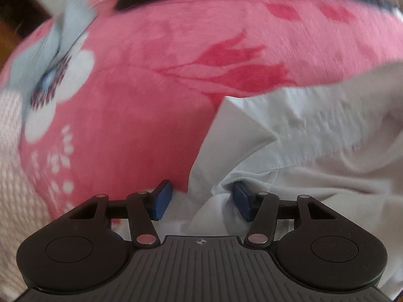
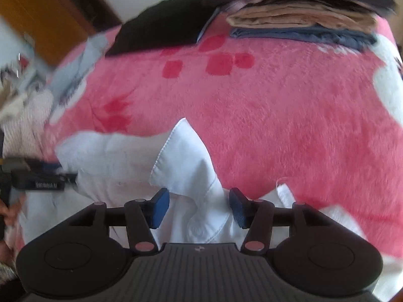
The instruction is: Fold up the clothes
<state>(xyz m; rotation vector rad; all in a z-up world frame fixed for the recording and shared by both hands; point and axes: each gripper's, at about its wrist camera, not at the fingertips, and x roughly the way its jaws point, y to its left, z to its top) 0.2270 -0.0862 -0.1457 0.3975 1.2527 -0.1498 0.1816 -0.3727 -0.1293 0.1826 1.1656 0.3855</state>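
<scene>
A white collared shirt (image 2: 121, 166) lies crumpled on a pink fleece blanket (image 2: 289, 115) printed with red flowers and white shapes, seemingly spread over a bed.

In the right wrist view, the right tongs (image 2: 199, 207) point steeply down over the shirt's collar (image 2: 181, 156). Their blue pads stand partly apart, with a bunched fold of collar and placket between them; the cloth sits close to both pads but does not look pinched. One collar point rises straight ahead of the tongs.

In the left wrist view, the left tongs (image 1: 201, 202) are likewise part open over the shirt's edge, where white cloth meets pink blanket. The right-hand pad touches a fold; the left-hand pad hangs over bare blanket. Nothing looks clamped. The other collar point (image 1: 241, 125) lies ahead and slightly right.

The shirt's body spreads between the two tongs, so each hand sits near its own side of the collar, and the right looks better placed to grip.

At the blanket's far edge sits a stack of folded clothes (image 2: 302, 22) in dark, tan and blue. A knitted pale garment (image 1: 12, 151) lies at the left.

The left tool shows small white lettering in the right view, too blurred to read. No other writing is legible.
</scene>
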